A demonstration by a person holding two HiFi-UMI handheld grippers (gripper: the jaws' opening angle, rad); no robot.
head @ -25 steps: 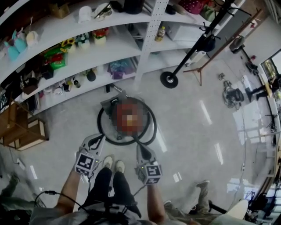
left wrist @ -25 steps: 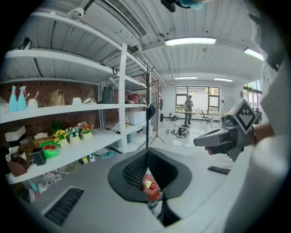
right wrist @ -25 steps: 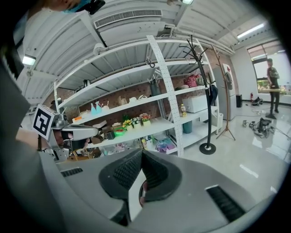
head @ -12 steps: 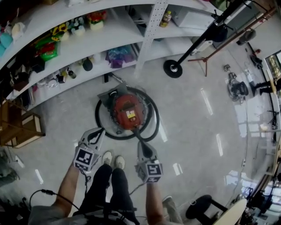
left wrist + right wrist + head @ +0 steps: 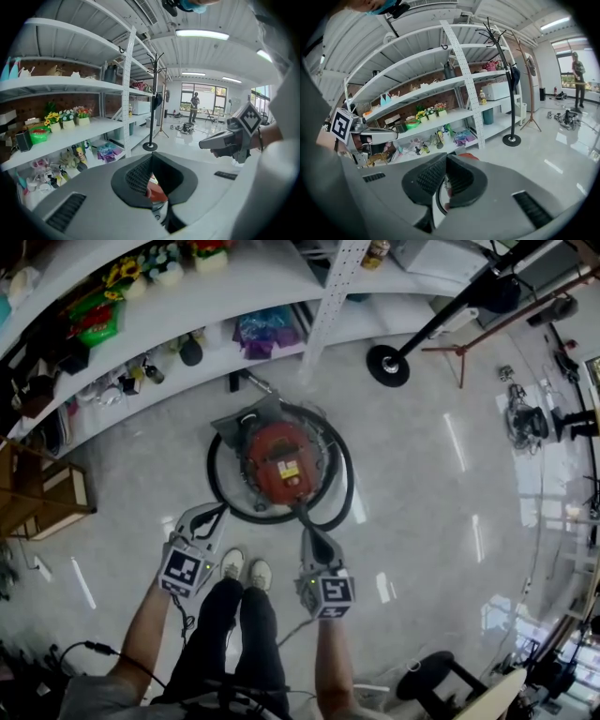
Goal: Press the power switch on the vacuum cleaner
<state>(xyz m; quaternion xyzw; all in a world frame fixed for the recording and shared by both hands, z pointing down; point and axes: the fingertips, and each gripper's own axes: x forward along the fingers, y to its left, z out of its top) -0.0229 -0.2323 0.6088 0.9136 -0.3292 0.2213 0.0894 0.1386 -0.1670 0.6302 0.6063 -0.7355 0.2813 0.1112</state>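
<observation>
Red vacuum (image 5: 284, 463) on floor, ringed by hose (image 5: 347, 491). Holding left gripper (image 5: 214, 513) and right gripper (image 5: 305, 532) over it, both closed tight and empty: blunt tips, likely for prodding the switch.

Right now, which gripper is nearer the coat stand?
Right. The right gripper is below-left of the coat stand; the left gripper lies farther left.
</observation>
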